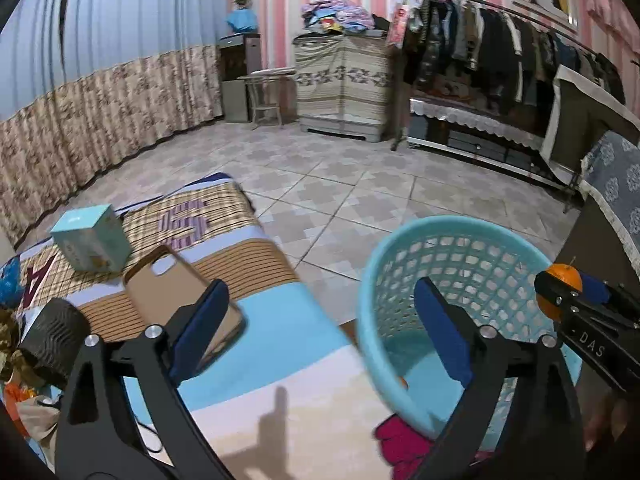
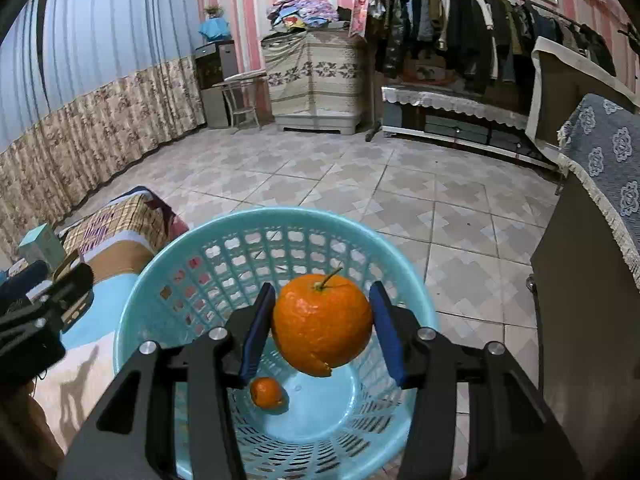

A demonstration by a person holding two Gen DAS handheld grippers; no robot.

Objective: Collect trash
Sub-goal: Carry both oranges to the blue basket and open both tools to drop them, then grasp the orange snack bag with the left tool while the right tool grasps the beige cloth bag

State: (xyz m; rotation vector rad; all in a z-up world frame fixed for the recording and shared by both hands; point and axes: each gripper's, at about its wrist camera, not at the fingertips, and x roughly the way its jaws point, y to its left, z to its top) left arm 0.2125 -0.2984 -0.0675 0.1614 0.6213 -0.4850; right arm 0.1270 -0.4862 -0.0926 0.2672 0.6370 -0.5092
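Between the blue fingers (image 2: 260,334) of the right gripper (image 2: 322,330) sits an orange (image 2: 322,322), stem up at about 12 o'clock, with a flap of peel hanging loose at its lower edge. The fingers flank it at 9 and 3 o'clock; whether they press it or have just let go I cannot tell, as slight gaps show at both sides. Directly below the orange is the open mouth of a blue basket (image 2: 168,264), and on the basket floor, at about 7 o'clock from the fruit, lies a smaller orange piece (image 2: 266,392). The drop line therefore runs straight down, well inside the rim, so the coming move likely needs only a release.

The left gripper (image 1: 334,322) hangs spread wide and holds nothing, its right finger over the basket's near rim. At 10 o'clock from it on the striped bed cover (image 1: 256,264) lie a phone case (image 1: 168,292) and a small box (image 1: 90,242). For the orange, the right gripper is plainly the nearer one.
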